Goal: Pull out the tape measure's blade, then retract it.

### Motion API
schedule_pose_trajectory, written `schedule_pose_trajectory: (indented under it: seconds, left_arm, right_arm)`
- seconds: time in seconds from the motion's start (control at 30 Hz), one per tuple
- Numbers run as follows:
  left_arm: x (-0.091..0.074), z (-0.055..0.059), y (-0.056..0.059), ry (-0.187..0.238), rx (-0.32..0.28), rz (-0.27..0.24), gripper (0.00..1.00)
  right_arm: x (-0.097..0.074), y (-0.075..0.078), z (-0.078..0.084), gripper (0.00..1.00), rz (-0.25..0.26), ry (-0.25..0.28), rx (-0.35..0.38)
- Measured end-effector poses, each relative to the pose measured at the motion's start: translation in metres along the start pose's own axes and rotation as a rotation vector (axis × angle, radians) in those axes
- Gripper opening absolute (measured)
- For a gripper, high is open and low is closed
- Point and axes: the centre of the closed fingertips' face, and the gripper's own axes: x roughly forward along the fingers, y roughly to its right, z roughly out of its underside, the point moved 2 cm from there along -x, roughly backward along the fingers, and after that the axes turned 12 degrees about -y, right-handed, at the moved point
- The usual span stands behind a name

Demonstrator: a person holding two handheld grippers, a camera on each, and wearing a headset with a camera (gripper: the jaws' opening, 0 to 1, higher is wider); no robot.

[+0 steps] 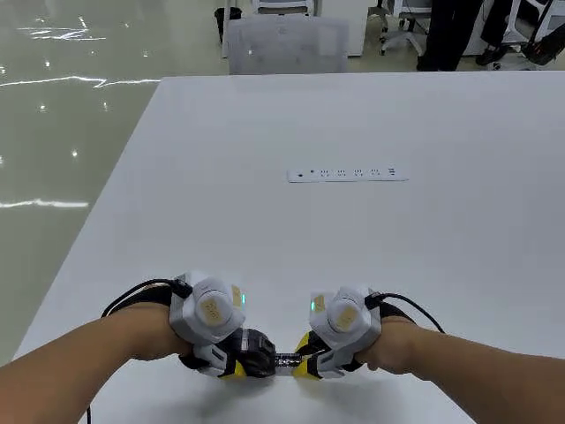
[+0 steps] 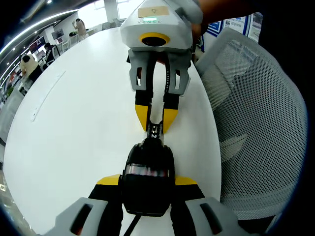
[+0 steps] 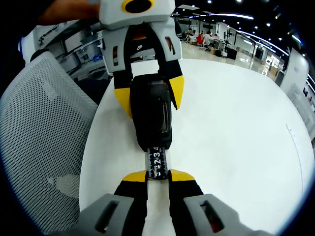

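Forearms point(image 1: 79, 362) inward, left gripper point(image 2: 147, 181) on tape measure point(image 3: 152, 110), right gripper point(image 3: 157, 176) on blade point(image 3: 156, 160).

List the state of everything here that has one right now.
left tongs: shut on tape measure case.
right tongs: shut on blade end.
blade: out a little, first few numbers showing.
power strip: nothing plugged in.
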Motion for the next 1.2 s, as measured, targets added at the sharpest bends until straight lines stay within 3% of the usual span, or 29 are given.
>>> schedule_pose_trajectory:
  seconds: [0.07,0.13,0.3,0.37,0.53,0.67,0.7,1.07,1.2]
  left_arm:
    - [0.001,0.000,0.000,0.001,-0.001,0.000,0.34]
    - [0.001,-0.002,-0.001,0.004,-0.004,0.000,0.34]
    - [0.002,-0.001,-0.001,0.002,-0.002,0.003,0.34]
    - [0.001,0.000,-0.001,0.003,-0.001,0.002,0.34]
    - [0.001,0.001,0.000,0.005,0.000,-0.003,0.34]
    - [0.000,0.001,0.001,-0.003,0.023,-0.003,0.33]
    - [0.000,0.001,0.001,-0.007,0.026,-0.002,0.33]
    - [0.000,0.000,0.001,-0.015,0.022,-0.005,0.33]
    - [-0.001,0.000,0.002,-0.021,0.030,-0.012,0.33]
  right_arm:
    - [0.000,-0.002,-0.001,0.15,0.002,-0.035,-0.059]
    - [0.001,0.000,-0.002,0.15,0.003,-0.044,-0.046]
    - [0.005,0.001,-0.013,0.16,-0.005,0.012,0.027]
    - [0.006,0.001,-0.016,0.15,0.015,0.007,-0.037]
    - [0.004,0.002,-0.010,0.14,-0.007,0.021,0.015]
    - [0.003,-0.002,-0.009,0.14,0.007,0.013,-0.014]
    - [0.003,-0.001,-0.007,0.14,0.025,-0.002,-0.049]
    - [-0.005,0.001,0.008,0.14,0.031,-0.007,-0.014]
    - [-0.007,0.001,0.014,0.14,0.011,-0.016,0.008]
